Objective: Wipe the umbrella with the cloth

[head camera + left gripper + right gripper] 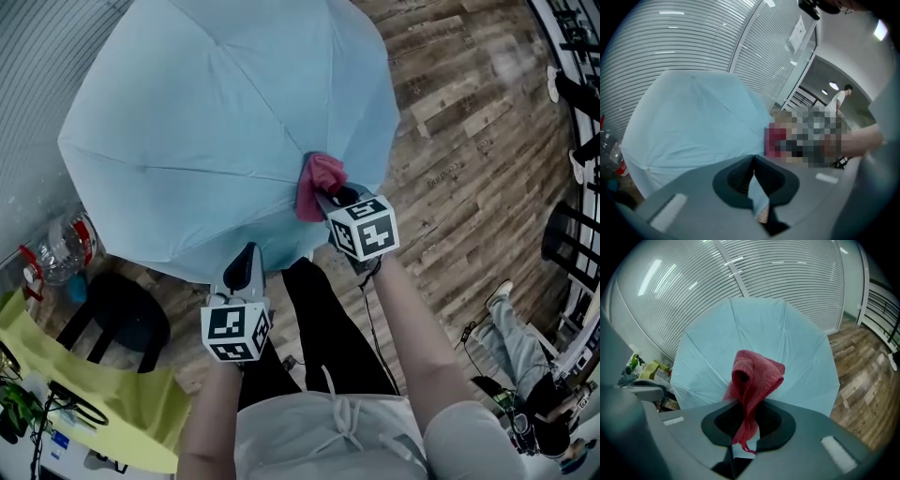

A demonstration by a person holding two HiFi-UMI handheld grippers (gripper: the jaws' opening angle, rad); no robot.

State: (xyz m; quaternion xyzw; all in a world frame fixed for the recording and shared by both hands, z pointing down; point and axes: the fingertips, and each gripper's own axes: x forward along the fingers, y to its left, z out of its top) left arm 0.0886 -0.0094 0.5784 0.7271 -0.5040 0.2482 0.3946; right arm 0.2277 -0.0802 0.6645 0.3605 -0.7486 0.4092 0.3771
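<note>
- While the right gripper (330,200) has its jaws clamped on the cloth (319,178), held at the umbrella (216,131) canopy near its rim, the left gripper (246,258) has its jaws closed on the rim fabric.
- Hard wiping could tug that thin fabric free, or the bunched cloth might slip out.
- One umbrella, one cloth, two grippers.

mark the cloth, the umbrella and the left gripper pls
cloth (754,373), right gripper view, bunched top above the jaws.
umbrella (216,131), head view, middle of the canopy.
left gripper (753,159), left gripper view, where its jaws pinch the canopy edge.
</note>
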